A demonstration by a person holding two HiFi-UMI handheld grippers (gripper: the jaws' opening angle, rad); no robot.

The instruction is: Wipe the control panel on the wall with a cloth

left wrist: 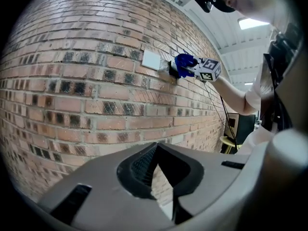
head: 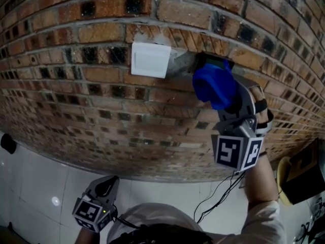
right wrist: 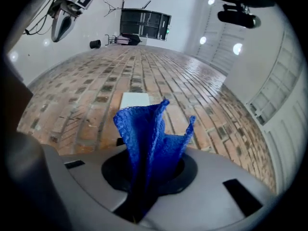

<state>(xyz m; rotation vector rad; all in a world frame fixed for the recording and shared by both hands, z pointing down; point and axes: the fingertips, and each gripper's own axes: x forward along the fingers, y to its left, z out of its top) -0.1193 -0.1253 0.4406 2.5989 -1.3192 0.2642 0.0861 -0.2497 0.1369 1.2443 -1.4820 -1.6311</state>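
Note:
A white square control panel point(head: 150, 59) point(left wrist: 151, 59) point(right wrist: 134, 100) is set in the brick wall. My right gripper point(head: 219, 93) point(right wrist: 142, 186) is shut on a blue cloth point(head: 213, 85) point(left wrist: 183, 64) point(right wrist: 149, 134), raised to the wall just right of the panel. The cloth stands up bunched out of the jaws and lies short of the panel's right edge. It hides the jaw tips in the head view. My left gripper point(head: 107, 186) point(left wrist: 156, 150) hangs low near the floor, far below the panel, shut with nothing in it.
A grey mortar patch point(head: 184, 62) and a dark recess point(head: 212, 60) lie right of the panel, behind the cloth. Cables point(head: 218, 194) hang from the right gripper. A black box on a yellow stool point(head: 299, 172) stands at the right. White floor tiles point(head: 35, 182) run below the wall.

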